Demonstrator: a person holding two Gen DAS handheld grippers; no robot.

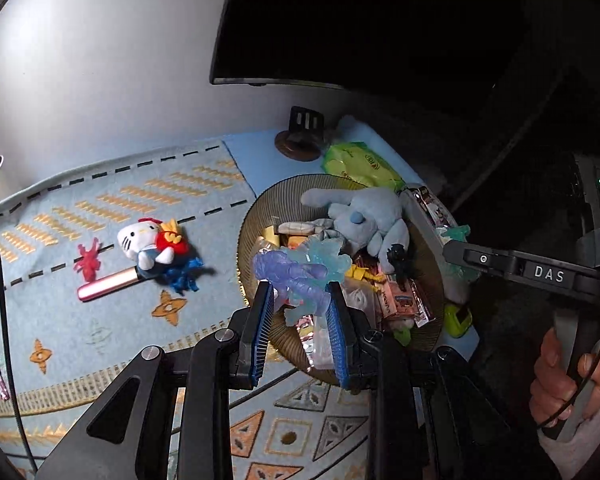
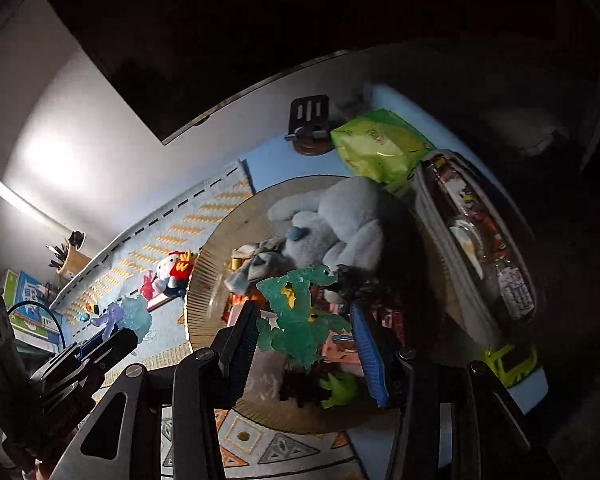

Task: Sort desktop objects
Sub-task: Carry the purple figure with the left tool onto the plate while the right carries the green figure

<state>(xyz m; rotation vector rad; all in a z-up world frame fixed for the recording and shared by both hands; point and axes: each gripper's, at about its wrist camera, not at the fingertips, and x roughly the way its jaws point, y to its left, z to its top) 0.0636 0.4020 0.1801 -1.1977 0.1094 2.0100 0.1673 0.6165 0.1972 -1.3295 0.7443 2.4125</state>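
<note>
The left gripper (image 1: pixel 298 300) is clamping its jaws on translucent purple and pale-blue toy figures (image 1: pixel 300 270), and the right gripper (image 2: pixel 304 328) is clamping on a teal translucent figure (image 2: pixel 296 312), both hanging over the round ribbed basket (image 1: pixel 252 216) at centre frame. The step in hand looks like dropping toys in. Next, each needs to be opening above a free gap beside the blue plush (image 1: pixel 360 216)

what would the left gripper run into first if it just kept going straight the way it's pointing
Probably the round basket and its pile of toys and snack packets. The left gripper, shut on a purple and blue translucent figure, points down over the basket's near side; depth is unclear.
</note>
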